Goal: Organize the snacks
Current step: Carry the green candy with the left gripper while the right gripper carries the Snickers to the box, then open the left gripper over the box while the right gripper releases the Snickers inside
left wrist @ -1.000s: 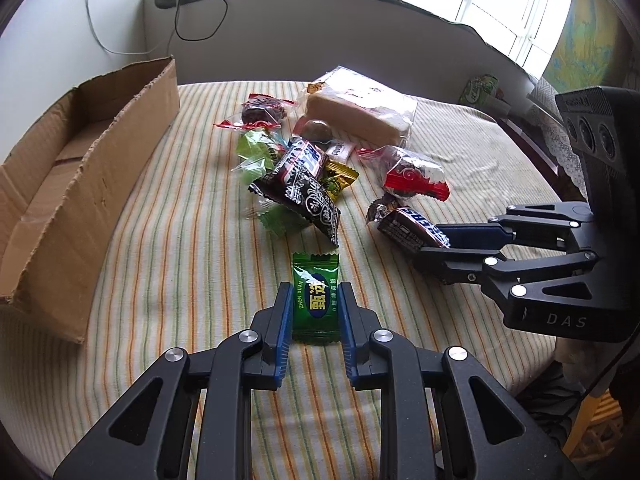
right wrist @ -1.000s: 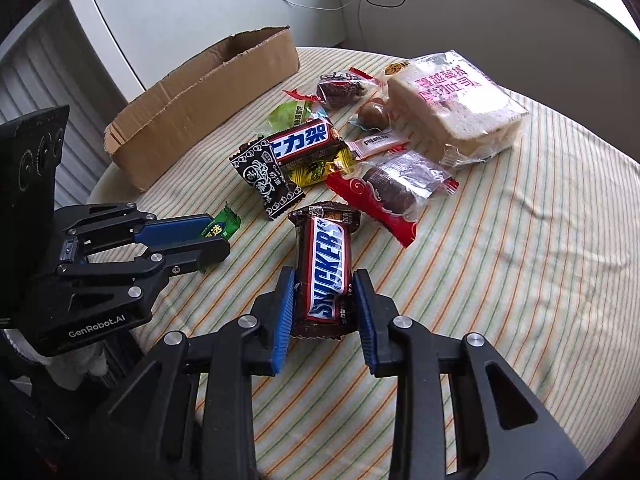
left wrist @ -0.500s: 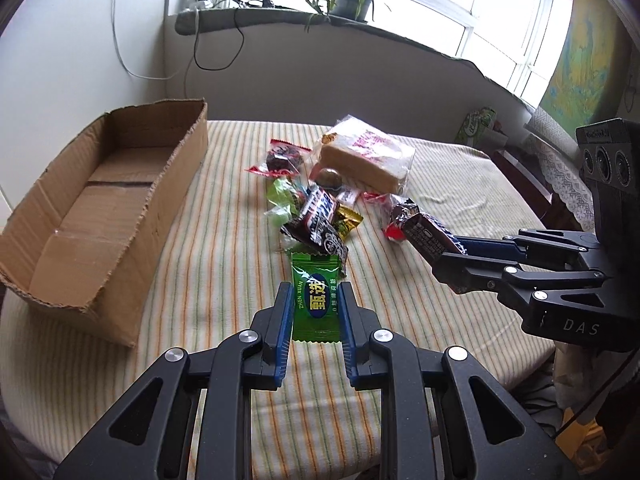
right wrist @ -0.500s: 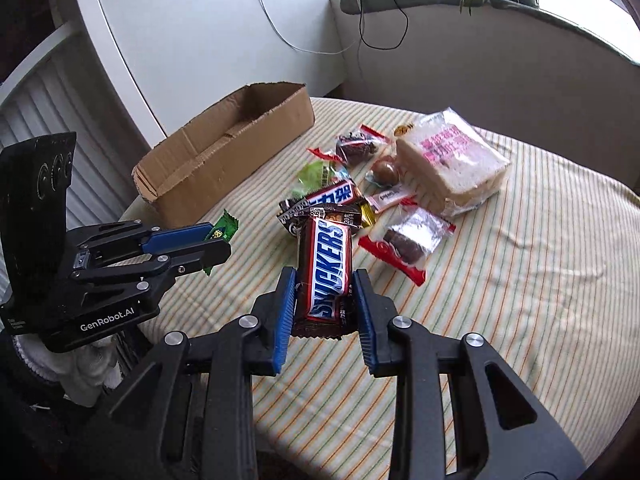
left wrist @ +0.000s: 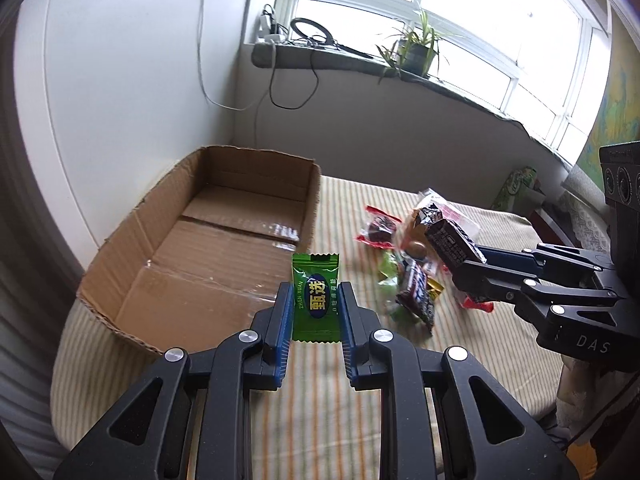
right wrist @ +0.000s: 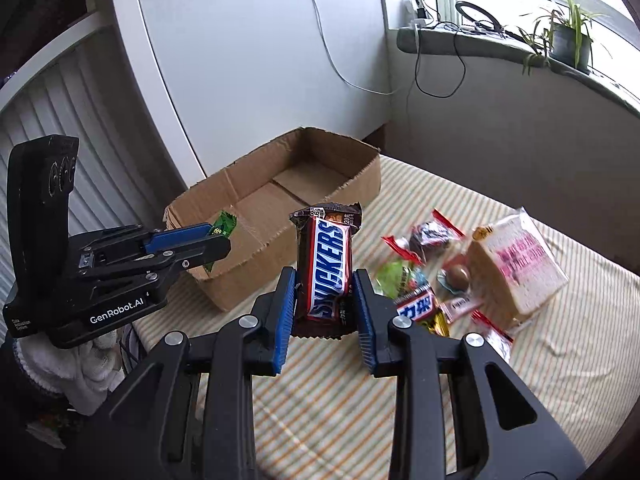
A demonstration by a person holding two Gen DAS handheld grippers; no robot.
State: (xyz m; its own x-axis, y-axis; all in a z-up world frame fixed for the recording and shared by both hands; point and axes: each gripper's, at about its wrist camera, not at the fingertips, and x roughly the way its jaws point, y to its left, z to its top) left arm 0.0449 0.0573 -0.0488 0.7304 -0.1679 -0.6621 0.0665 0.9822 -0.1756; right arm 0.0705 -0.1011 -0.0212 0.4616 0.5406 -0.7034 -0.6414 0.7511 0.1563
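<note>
My left gripper point(left wrist: 314, 300) is shut on a green candy packet point(left wrist: 315, 298) and holds it in the air near the right wall of an open cardboard box point(left wrist: 224, 236). My right gripper point(right wrist: 325, 292) is shut on a Snickers bar point(right wrist: 327, 268), held upright above the striped table, right of the box point(right wrist: 280, 196). The right gripper with the bar point(left wrist: 454, 240) shows at the right of the left wrist view. The left gripper with the green packet point(right wrist: 222, 226) shows over the box's near corner in the right wrist view.
A pile of snacks lies on the striped tablecloth point(right wrist: 560, 340): a wrapped bread slice point(right wrist: 516, 264), a red-edged dark candy point(right wrist: 430, 236), a green packet point(right wrist: 394, 276), a chocolate bar point(right wrist: 418, 308). A white wall panel stands behind the box. A windowsill with a plant point(left wrist: 416, 52) lies beyond.
Both grippers have risen off the table with their snacks and swung left toward the cardboard box. The box now fills more of both views.
</note>
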